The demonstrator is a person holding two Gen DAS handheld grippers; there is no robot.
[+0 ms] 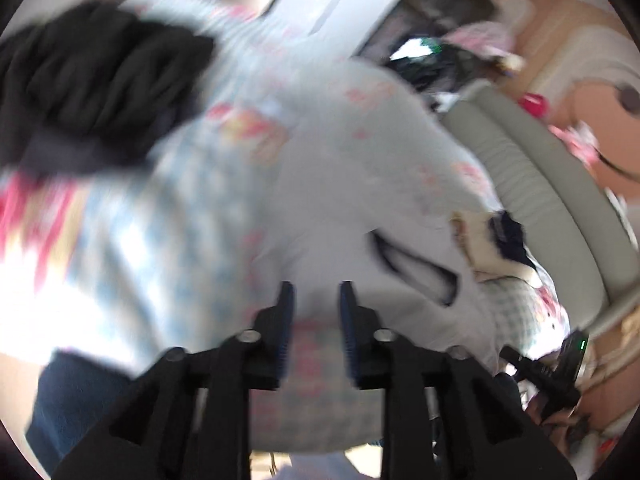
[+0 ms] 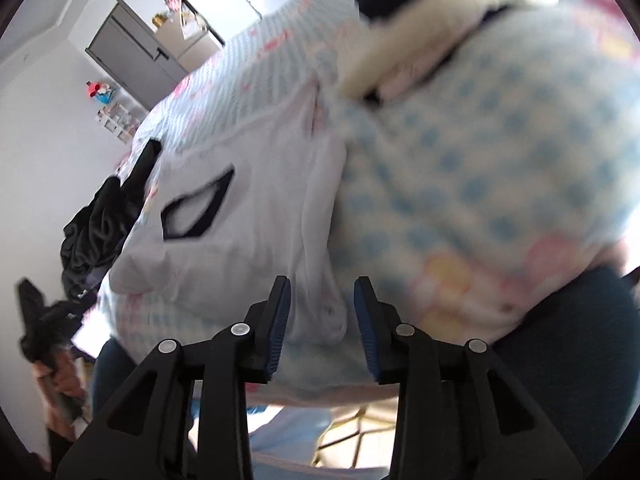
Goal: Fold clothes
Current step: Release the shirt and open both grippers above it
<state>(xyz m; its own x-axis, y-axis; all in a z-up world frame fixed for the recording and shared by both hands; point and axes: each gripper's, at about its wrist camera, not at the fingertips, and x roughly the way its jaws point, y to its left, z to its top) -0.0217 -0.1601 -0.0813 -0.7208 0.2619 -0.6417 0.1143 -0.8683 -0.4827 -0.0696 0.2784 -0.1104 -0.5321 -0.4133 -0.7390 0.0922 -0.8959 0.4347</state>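
Left tool [image 1: 316,286] fingers apart, nothing gripped, over white shirt [image 1: 340,184] on checked bedspread [image 1: 132,240]. Right tool [image 2: 322,280] apart too, at shirt's edge. Black clothes [image 1: 92,80] nearby.

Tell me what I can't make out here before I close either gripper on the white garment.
- Left wrist view: the white garment with a black-trimmed neckline is motion-blurred; its edges merge with the blue-checked bedding.
- Whether the left gripper touches cloth: unclear.
- Right wrist view: the garment's lower hem is hidden behind the right gripper.
- The black clothes pile is too crumpled to identify.
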